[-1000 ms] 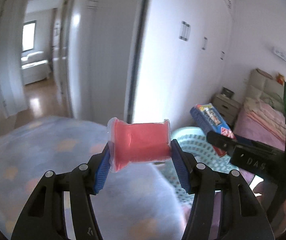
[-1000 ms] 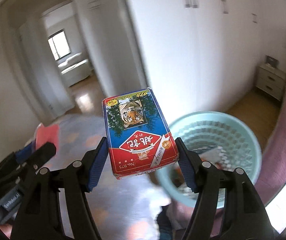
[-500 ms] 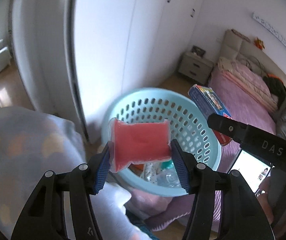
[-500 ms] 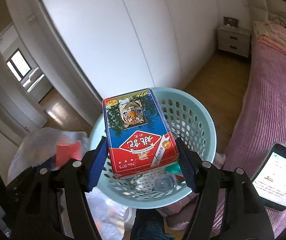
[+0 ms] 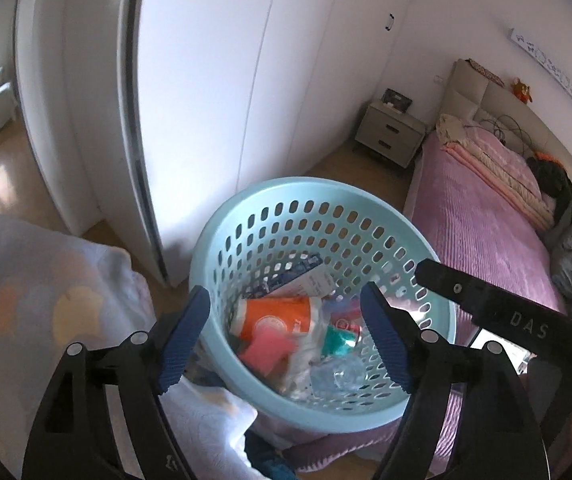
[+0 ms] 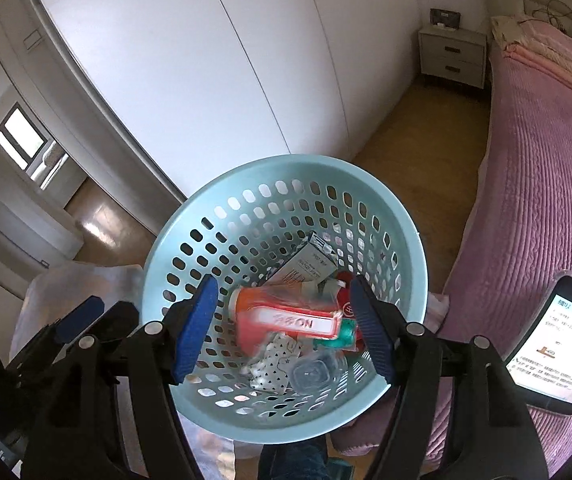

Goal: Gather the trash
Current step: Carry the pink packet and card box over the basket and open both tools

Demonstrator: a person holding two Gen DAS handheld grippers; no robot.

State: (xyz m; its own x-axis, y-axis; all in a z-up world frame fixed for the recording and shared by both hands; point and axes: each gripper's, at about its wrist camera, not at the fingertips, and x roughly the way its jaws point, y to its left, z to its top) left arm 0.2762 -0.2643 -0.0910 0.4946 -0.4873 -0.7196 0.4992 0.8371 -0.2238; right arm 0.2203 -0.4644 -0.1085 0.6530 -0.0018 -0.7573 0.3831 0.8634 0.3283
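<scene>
A light blue perforated basket (image 5: 286, 186) stands on the floor below both grippers. My left gripper (image 5: 283, 292) hangs over it, its jaws opening with nothing between them. The pink packet (image 5: 263, 350) lies in the basket among other trash, beside an orange cup (image 5: 277, 316). My right gripper (image 6: 282, 282) is open above the same basket (image 6: 286, 162). The red and blue card box (image 6: 294, 320) lies on the trash inside, clear of the pads. A crumpled wrapper and a clear plastic piece lie next to it.
A bed with a pink cover (image 5: 486, 220) runs along the right, with a phone (image 6: 558, 344) on its near edge. White wardrobe doors (image 5: 205, 80) stand behind the basket, a nightstand (image 5: 390, 132) in the far corner. A pale blanket (image 5: 25, 280) lies at left.
Both grippers swung from the doorway to above the basket and tipped down. The left jaws opened and the pink packet dropped in. The card box left the right jaws and now lies in the basket.
</scene>
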